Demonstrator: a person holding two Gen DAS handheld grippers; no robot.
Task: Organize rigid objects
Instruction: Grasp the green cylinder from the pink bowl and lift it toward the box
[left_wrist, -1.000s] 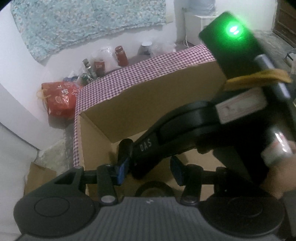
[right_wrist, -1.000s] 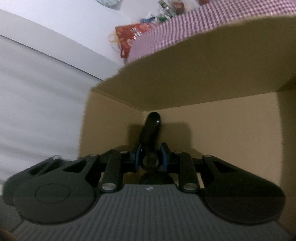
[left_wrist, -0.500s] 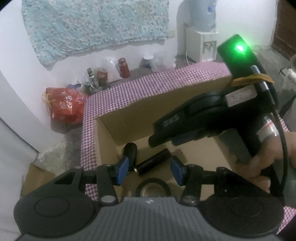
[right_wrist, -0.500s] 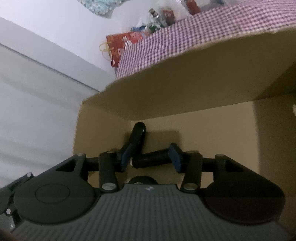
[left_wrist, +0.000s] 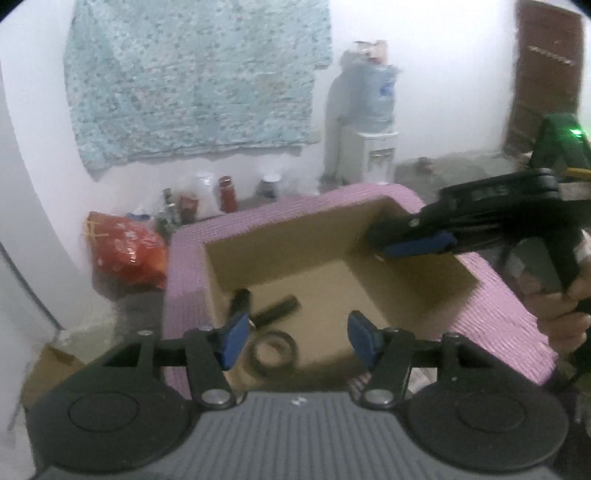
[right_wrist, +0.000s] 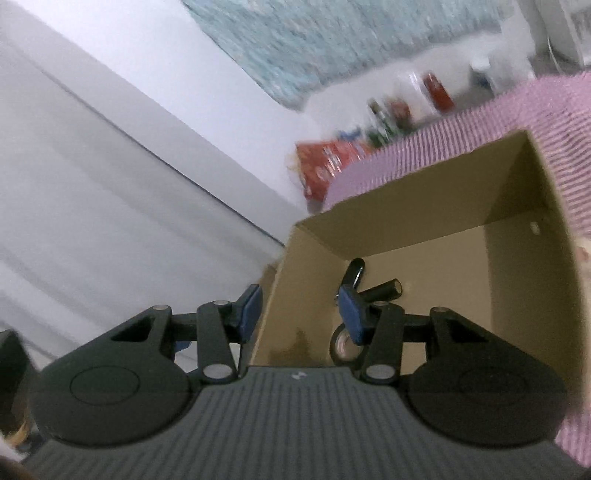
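An open cardboard box (left_wrist: 295, 225) stands on a red-checked cloth (left_wrist: 184, 280). On its floor lie two black cylinders (left_wrist: 277, 314) (left_wrist: 240, 299) and a black tape roll (left_wrist: 275, 352). My left gripper (left_wrist: 299, 341) hovers above the box's near edge, its jaws opening with nothing between them. My right gripper (left_wrist: 384, 247), held by a hand (left_wrist: 565, 314), hangs over the box's far right corner. In the right wrist view the right gripper (right_wrist: 300, 314) is open and holds nothing, above the box's (right_wrist: 406, 192) left wall. The cylinders (right_wrist: 384, 290) and tape roll (right_wrist: 343, 345) lie below it.
A red bag (left_wrist: 125, 247) and several jars and bottles (left_wrist: 225, 194) stand on the floor by the white wall. A water dispenser (left_wrist: 373, 147) is behind the box. A patterned cloth (left_wrist: 195, 81) hangs on the wall and a brown door (left_wrist: 543, 74) is at far right.
Both grippers have risen and pulled back out of the box. The right gripper let go of a black cylinder, which now lies on the box floor. The left jaws stand wider.
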